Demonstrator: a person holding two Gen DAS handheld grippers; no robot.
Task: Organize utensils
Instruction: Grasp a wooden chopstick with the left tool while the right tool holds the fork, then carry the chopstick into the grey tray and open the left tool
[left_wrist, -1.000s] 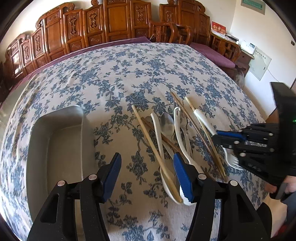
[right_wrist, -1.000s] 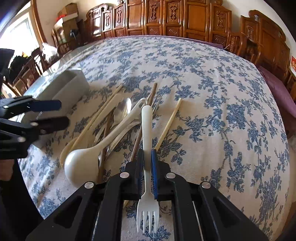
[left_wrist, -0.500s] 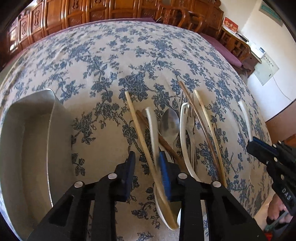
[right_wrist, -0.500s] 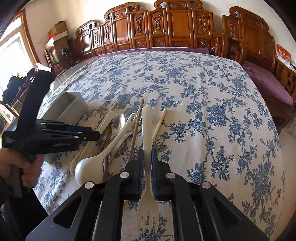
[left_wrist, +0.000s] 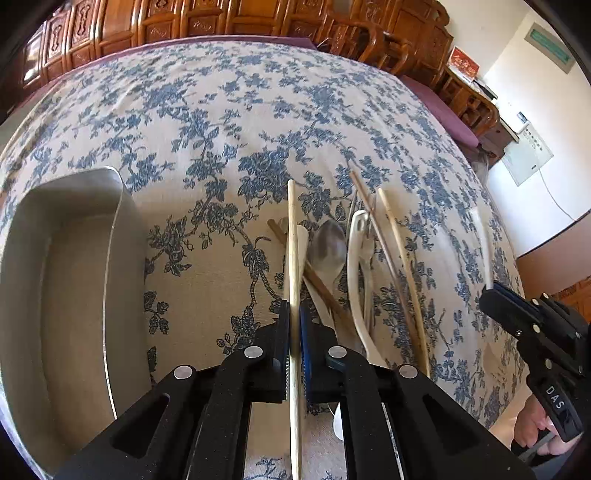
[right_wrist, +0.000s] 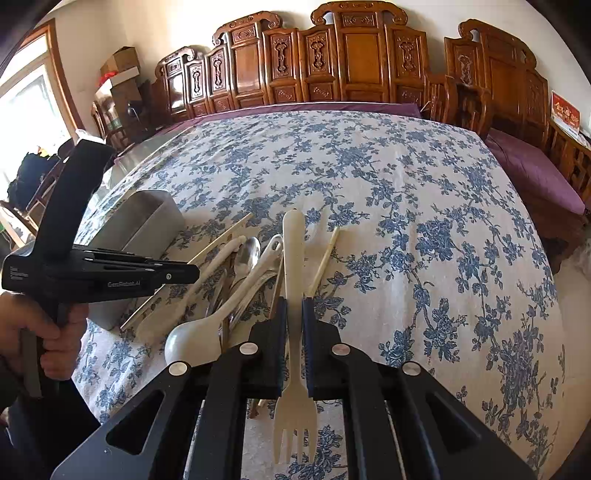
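Note:
My left gripper (left_wrist: 294, 321) is shut on a pale wooden chopstick (left_wrist: 292, 236) that runs forward from its jaws over the utensil pile. The pile holds a metal spoon (left_wrist: 327, 247), a white ladle-shaped spoon (left_wrist: 356, 266), and more chopsticks (left_wrist: 400, 258). My right gripper (right_wrist: 294, 314) is shut on a white plastic fork (right_wrist: 294, 258), tines toward the camera, held above the cloth. The right gripper also shows at the right edge of the left wrist view (left_wrist: 495, 295), and the left gripper shows in the right wrist view (right_wrist: 192, 273).
A grey metal tray (left_wrist: 122, 229) stands left of the pile; it also shows in the right wrist view (right_wrist: 147, 218). The table has a blue floral cloth (right_wrist: 406, 184). Carved wooden chairs (right_wrist: 332, 55) line the far side.
My left gripper went from open to shut on the pale chopstick, moving in over the pile. My right gripper lifted the white fork up off the pile.

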